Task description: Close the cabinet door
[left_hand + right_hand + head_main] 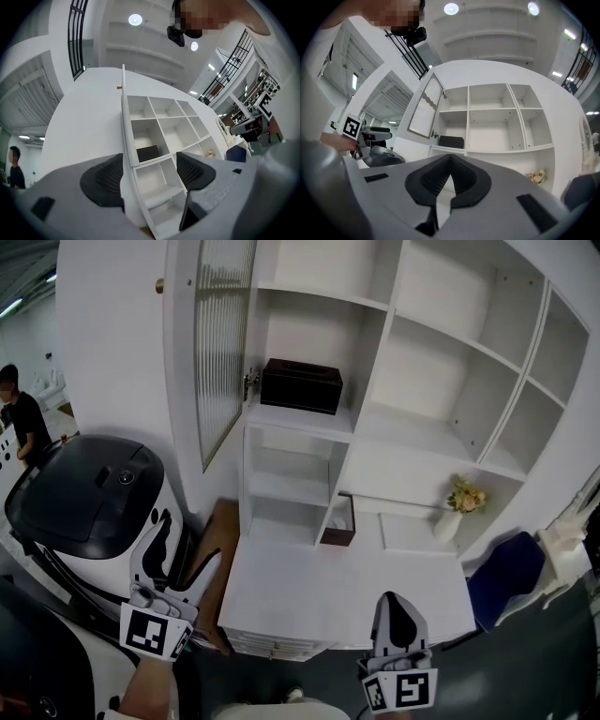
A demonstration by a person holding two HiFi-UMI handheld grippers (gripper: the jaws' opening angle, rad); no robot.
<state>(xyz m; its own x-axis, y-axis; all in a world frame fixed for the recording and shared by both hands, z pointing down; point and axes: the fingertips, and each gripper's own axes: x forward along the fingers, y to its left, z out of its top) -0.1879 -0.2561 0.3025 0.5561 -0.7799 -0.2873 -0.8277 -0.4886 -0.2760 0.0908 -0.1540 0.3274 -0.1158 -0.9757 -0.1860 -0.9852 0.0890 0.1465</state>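
short of the open cabinet door (223, 343), left claw (187, 545) gapes wide, right claw (400, 607) pinched empty; hasty push could slam.

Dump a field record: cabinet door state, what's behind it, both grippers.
door: white-framed ribbed-glass cabinet door, swung open, untouched
behind door: dark rectangular box on the shelf
left gripper: open, empty, aimed at the door's edge, apart from it
right gripper: shut, empty, held low
task status: door not yet closed
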